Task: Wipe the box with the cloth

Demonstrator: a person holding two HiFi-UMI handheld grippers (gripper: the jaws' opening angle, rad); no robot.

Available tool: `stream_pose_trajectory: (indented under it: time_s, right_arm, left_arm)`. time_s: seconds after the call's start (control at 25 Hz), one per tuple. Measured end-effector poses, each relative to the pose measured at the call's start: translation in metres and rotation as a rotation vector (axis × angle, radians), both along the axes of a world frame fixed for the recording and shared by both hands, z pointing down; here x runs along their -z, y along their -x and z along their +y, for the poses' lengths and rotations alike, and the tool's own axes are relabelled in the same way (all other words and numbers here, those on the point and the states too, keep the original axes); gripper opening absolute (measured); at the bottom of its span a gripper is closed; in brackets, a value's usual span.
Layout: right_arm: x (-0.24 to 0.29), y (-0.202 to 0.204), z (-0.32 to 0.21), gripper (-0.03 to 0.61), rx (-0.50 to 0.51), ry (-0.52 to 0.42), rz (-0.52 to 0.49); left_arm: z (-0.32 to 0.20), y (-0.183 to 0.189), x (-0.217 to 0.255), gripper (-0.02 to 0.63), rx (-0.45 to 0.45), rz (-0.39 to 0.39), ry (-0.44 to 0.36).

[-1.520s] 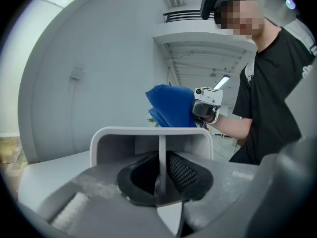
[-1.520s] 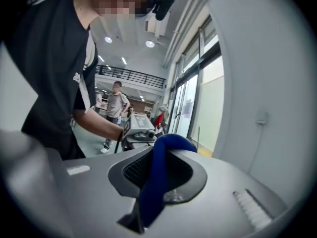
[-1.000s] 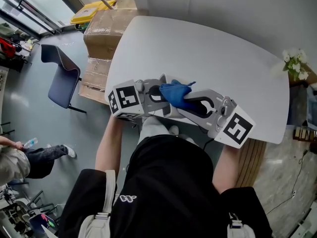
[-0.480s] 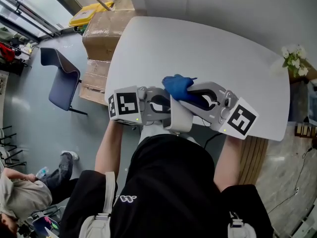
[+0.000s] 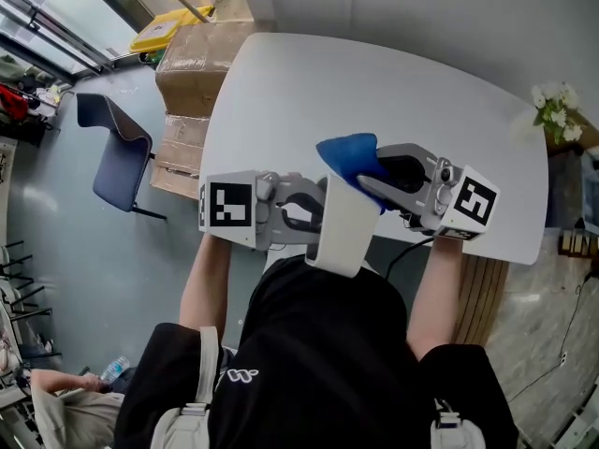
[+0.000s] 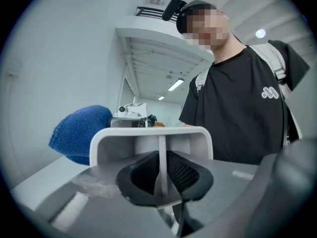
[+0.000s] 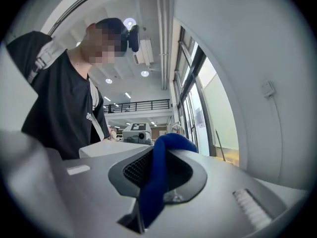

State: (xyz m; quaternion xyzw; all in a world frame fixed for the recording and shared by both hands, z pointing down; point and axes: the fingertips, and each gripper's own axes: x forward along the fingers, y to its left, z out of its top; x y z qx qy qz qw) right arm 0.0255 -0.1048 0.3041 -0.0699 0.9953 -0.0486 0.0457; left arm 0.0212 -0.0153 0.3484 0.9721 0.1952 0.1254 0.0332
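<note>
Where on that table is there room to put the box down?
Most of the table is bare: its whole far half, from the left edge by the cartons to the right edge by the flowers. It is crowded only at the near edge, where the left claw holds the box and the right claw the cloth.

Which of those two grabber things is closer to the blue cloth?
Right. The right gripper has its jaws clamped on the blue cloth itself. The left gripper is clamped on the white box, with the cloth at the box's far end.
</note>
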Motion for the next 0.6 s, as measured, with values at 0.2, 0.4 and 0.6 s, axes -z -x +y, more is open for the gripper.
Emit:
stream_pose_trajectory:
  time_s: [0.2, 0.4, 0.6]
  right_arm:
    - [-0.029, 0.001, 0.0, 0.052, -0.002, 0.038, 0.038]
    - [-0.035, 0.002, 0.005, 0.052, 0.011, 0.086, -0.027]
    - [-0.04, 0.012, 0.014, 0.052, 0.035, 0.103, -0.023]
  left_arm:
    - [-0.004, 0.002, 0.039, 0.052, 0.035, 0.167, 0.09]
    - [-0.017, 0.014, 0.062, 0.054, 0.075, 0.284, 0.117]
    - [-0.043, 0.021, 0.07, 0.054, 0.19, 0.335, 0.113]
